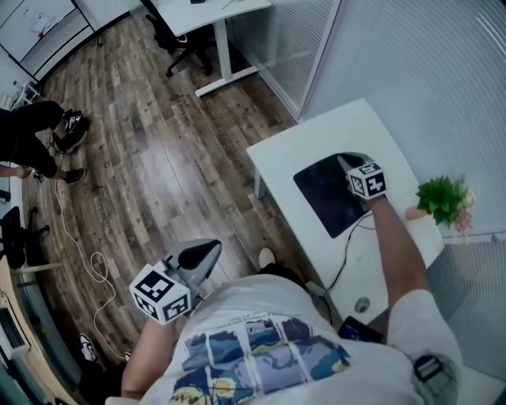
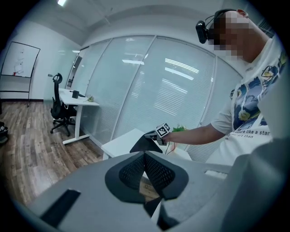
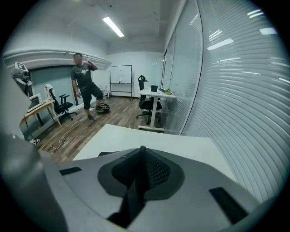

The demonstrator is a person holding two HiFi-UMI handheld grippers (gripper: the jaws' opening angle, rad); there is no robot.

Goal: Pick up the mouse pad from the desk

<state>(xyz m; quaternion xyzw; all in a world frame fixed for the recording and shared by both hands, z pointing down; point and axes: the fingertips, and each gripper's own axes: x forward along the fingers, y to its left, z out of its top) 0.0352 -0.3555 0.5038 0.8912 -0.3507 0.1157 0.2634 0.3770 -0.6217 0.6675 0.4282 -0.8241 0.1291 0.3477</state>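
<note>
The black mouse pad [image 1: 328,198] is on the white desk [image 1: 316,142], its far edge raised. My right gripper [image 1: 345,162] is shut on that edge. In the left gripper view the mouse pad [image 2: 146,144] hangs as a dark tilted sheet from the right gripper [image 2: 152,134], above the desk [image 2: 122,144]. In the right gripper view a thin dark strip of the mouse pad [image 3: 131,199] runs down between the closed jaws of the right gripper [image 3: 142,148]. My left gripper [image 1: 212,247] hovers over the wooden floor, left of the desk, shut and holding nothing; its jaws [image 2: 145,155] meet at the tips.
A small green plant [image 1: 443,198] stands at the desk's right edge. A thin black cable [image 1: 348,253] runs across the desk's near part, by a dark phone [image 1: 360,328]. A glass wall lies behind. A person [image 3: 84,79] stands far off; another desk [image 1: 213,16] and a chair [image 1: 178,39] stand beyond.
</note>
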